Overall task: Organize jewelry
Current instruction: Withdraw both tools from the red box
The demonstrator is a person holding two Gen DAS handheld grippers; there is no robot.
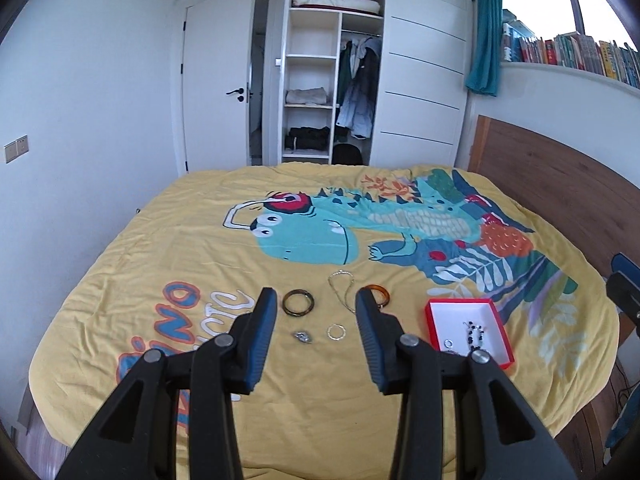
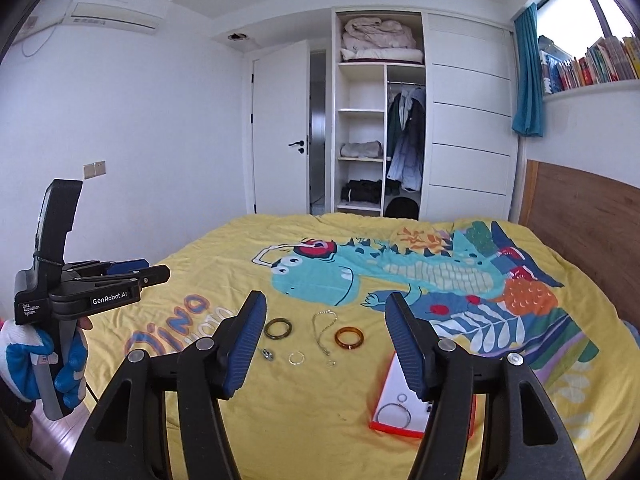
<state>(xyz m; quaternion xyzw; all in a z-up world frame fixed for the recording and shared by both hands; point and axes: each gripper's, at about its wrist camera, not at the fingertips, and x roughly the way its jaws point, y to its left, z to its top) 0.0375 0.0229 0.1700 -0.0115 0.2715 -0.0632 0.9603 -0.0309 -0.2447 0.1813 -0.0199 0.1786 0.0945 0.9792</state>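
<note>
Jewelry lies on a yellow dinosaur bedspread (image 1: 200,248). A dark green bangle (image 1: 298,302) (image 2: 277,328), a silver chain necklace (image 1: 342,290) (image 2: 322,330), an amber bangle (image 1: 379,294) (image 2: 349,338), a small silver ring (image 1: 336,332) (image 2: 296,357) and a small metal clasp piece (image 1: 303,337) (image 2: 267,354) lie loose. A red-rimmed white box (image 1: 468,330) (image 2: 394,404) holds a beaded bracelet (image 1: 474,334), a silver ring and a wire hoop (image 2: 394,414). My left gripper (image 1: 316,304) is open and empty above the loose pieces; it also shows at the far left of the right wrist view (image 2: 132,270). My right gripper (image 2: 324,316) is open and empty.
A wooden headboard (image 1: 560,176) runs along the right side of the bed. An open wardrobe (image 1: 332,92) and a white door (image 1: 216,80) stand beyond the far edge. A bookshelf (image 1: 580,56) sits high on the right. The near bed edge drops to a wooden floor.
</note>
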